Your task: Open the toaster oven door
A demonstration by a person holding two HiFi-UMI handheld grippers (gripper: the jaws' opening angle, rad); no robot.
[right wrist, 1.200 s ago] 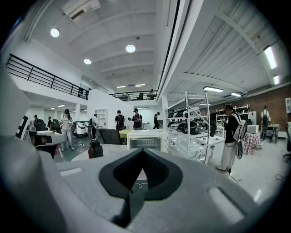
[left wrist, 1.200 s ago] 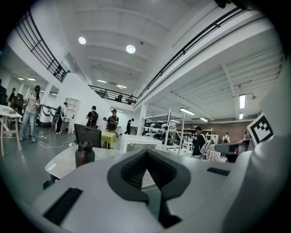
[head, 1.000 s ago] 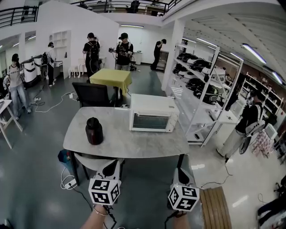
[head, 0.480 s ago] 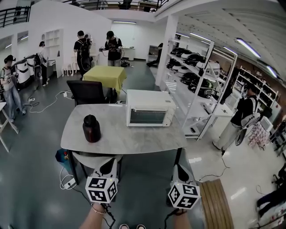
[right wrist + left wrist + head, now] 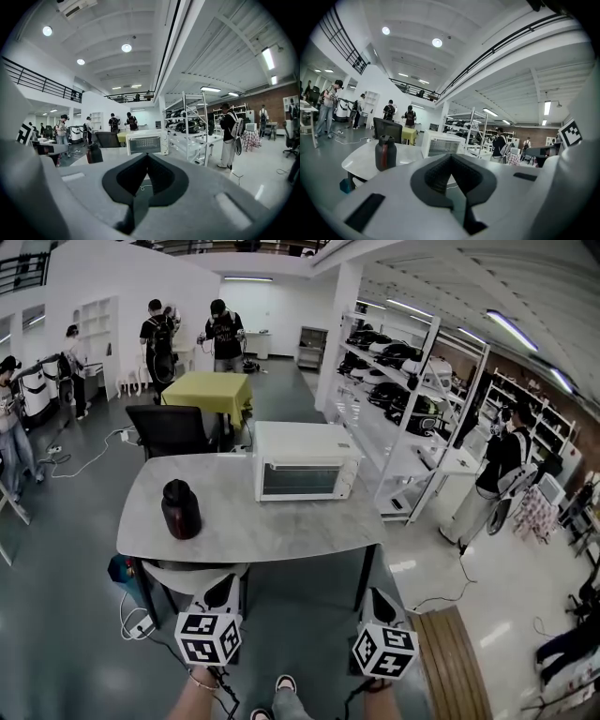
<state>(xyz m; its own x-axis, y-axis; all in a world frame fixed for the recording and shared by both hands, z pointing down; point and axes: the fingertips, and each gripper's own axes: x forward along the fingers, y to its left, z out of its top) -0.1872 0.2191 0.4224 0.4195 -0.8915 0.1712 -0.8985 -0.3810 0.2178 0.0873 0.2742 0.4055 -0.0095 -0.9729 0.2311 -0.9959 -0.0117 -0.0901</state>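
Our left gripper (image 5: 225, 589) hangs at seven o'clock in the head view, jaws pressed together on nothing, short of the grey table (image 5: 281, 532). A dark jar (image 5: 180, 509) stands on the table at about eight o'clock from the toaster oven (image 5: 302, 463), well apart from it, with a black chair (image 5: 172, 430) behind. The oven sits at twelve o'clock, on the table's far side, its glass door (image 5: 298, 481) shut and facing us. We judge the door stiff on its hinge and likely to fold down. The box itself looks light enough to slide on the smooth top, and the glass wants a gentle pull. The hold should be the handle along the door's upper edge, though it is too small to make out here. Nothing stands in front of the door, though the table's depth lies between. Our right gripper (image 5: 376, 599), at five o'clock, is likewise closed and empty. White shelving (image 5: 412, 427) and a bystander (image 5: 502, 474) fill three o'clock, clear of the reach.
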